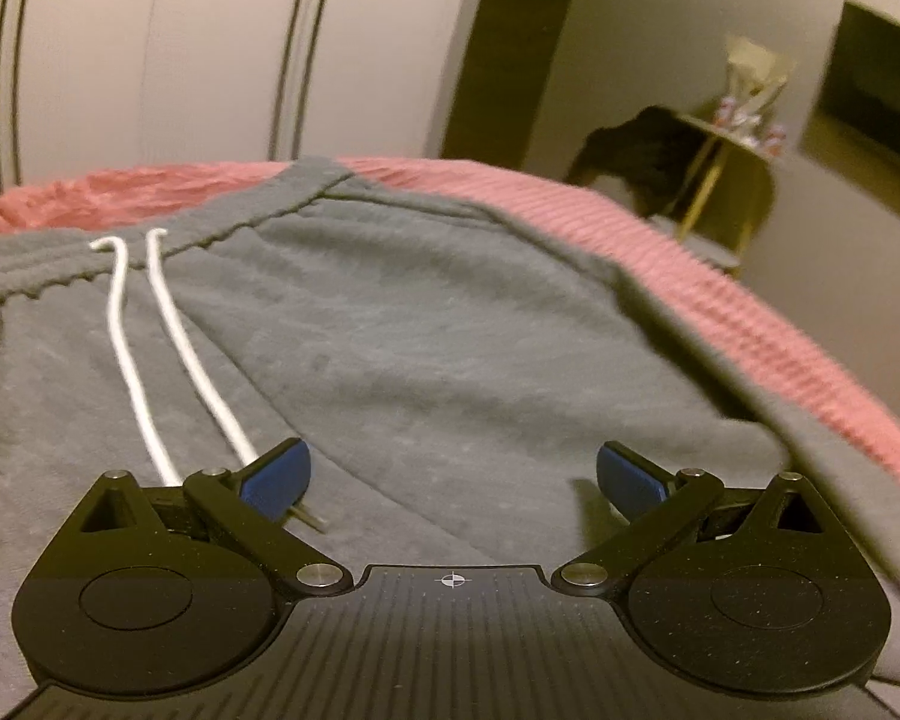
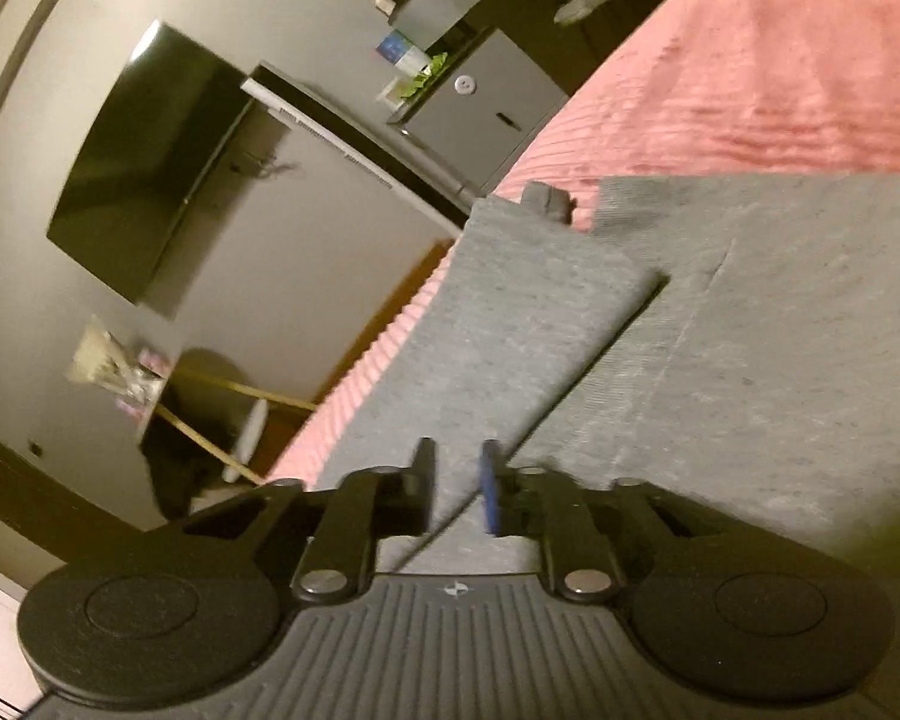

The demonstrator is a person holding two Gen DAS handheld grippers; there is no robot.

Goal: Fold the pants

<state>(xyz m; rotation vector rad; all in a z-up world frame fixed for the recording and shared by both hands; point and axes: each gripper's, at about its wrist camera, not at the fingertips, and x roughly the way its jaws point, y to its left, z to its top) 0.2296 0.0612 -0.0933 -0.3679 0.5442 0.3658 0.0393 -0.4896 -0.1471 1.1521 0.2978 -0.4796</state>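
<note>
Grey sweatpants (image 1: 402,324) lie spread on a pink bedcover (image 1: 720,276), waistband at the far side with two white drawstrings (image 1: 168,330) running toward me. My left gripper (image 1: 453,471) is open and empty, low over the pants near the drawstring ends. In the right wrist view the grey pants (image 2: 780,360) show with one leg (image 2: 510,312) folded over on top. My right gripper (image 2: 457,480) is nearly closed, its jaws pinching the edge of that folded leg.
The bedcover's edge (image 2: 390,354) drops off to the left in the right wrist view. Beyond it stand a small table with gold legs (image 1: 714,168), a wall TV (image 2: 144,162) and a dark cabinet (image 2: 480,96). A white wardrobe (image 1: 210,60) stands behind the bed.
</note>
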